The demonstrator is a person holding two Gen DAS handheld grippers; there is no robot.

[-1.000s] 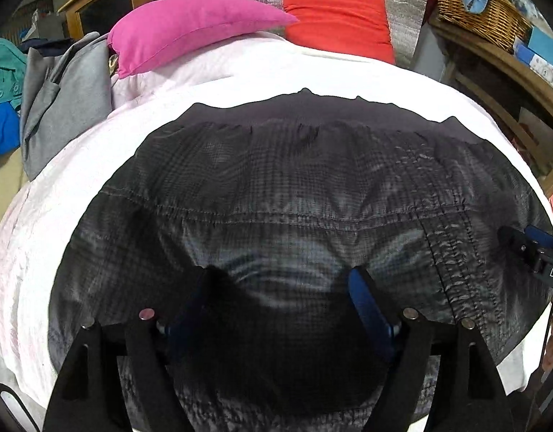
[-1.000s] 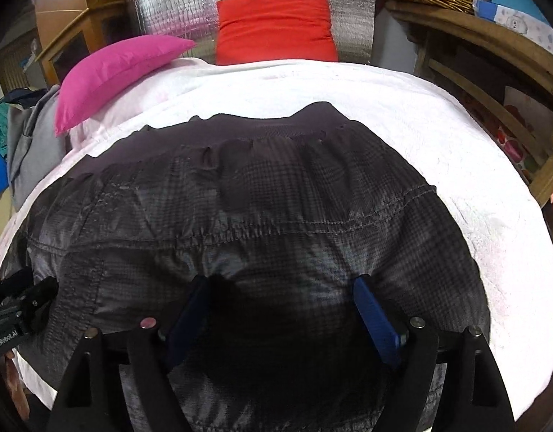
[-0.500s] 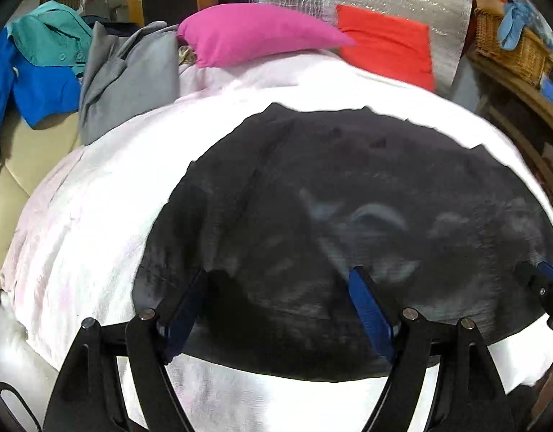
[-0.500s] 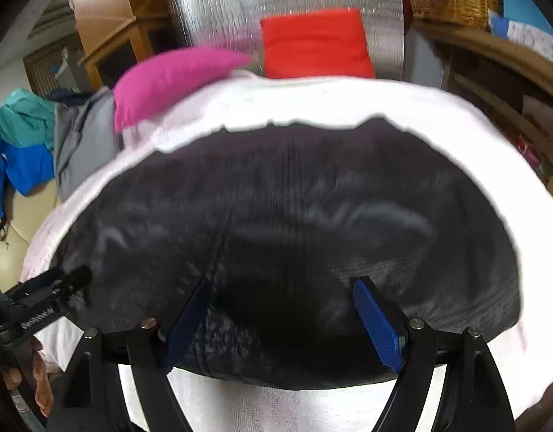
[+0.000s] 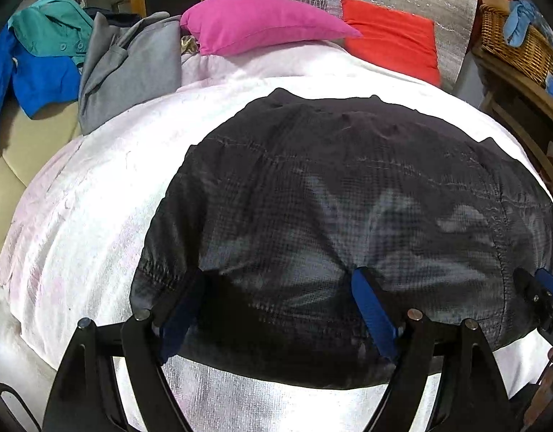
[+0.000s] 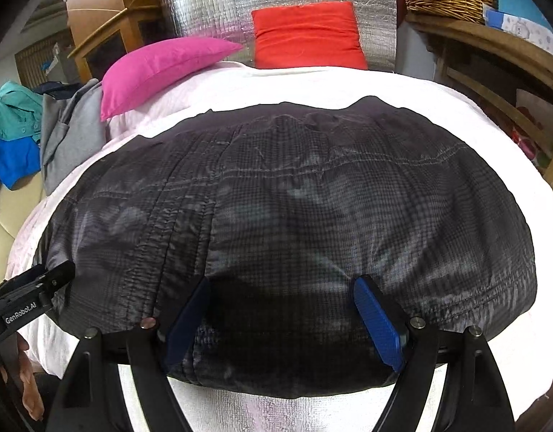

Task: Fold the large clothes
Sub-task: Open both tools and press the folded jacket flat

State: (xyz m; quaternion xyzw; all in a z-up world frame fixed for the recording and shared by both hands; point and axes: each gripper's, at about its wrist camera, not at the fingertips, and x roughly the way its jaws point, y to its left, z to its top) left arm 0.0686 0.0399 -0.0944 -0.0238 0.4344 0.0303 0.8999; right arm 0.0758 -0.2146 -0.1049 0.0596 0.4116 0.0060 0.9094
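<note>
A dark checked garment [image 5: 348, 216] lies folded and flat on the white bed cover [image 5: 96, 198], and it also shows in the right wrist view [image 6: 294, 216]. My left gripper [image 5: 276, 302] is open, its blue pads over the garment's near edge, left of centre. My right gripper [image 6: 287, 309] is open over the near edge further right. Neither holds cloth. Each gripper shows at the edge of the other's view: the right one [image 5: 543, 298] and the left one [image 6: 31, 295].
A pink pillow [image 5: 262, 21] and a red pillow [image 5: 391, 39] lie at the bed's head against silver foil. Grey [image 5: 129, 68], teal and blue clothes [image 5: 35, 57] are piled at the left. A wicker basket [image 5: 514, 46] stands on wooden shelves at the right.
Both grippers have drawn back and up from the garment toward the bed's near edge, so more white cover shows around it. The garment lies still.
</note>
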